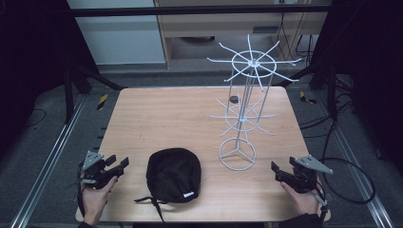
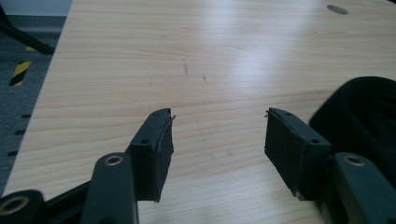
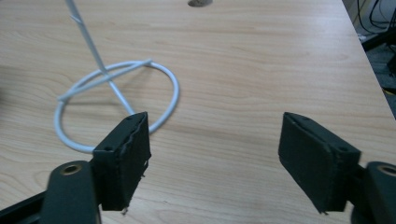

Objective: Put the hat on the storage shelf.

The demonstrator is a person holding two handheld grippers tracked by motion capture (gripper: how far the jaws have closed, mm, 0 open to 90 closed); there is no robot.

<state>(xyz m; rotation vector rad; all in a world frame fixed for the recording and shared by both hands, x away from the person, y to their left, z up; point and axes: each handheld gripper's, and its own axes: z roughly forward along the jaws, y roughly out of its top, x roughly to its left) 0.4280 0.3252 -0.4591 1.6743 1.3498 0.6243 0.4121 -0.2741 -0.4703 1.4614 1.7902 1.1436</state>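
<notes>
Light wood tabletop (image 1: 166,118) sits mid-frame, with grey floor and dark framing around it. A white wire rack (image 1: 244,114) stands right of centre, and a black cap (image 1: 173,175) lies at lower centre, near the front edge. The left tongs (image 1: 122,165) at lower left and the right tongs (image 1: 274,172) at lower right are both spread wide, gripping nothing, touching neither.

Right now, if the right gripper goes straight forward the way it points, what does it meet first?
Probably the white wire stand: its round base ring lies just ahead of the open right gripper, slightly toward its left jaw. Depth is unclear.
</notes>
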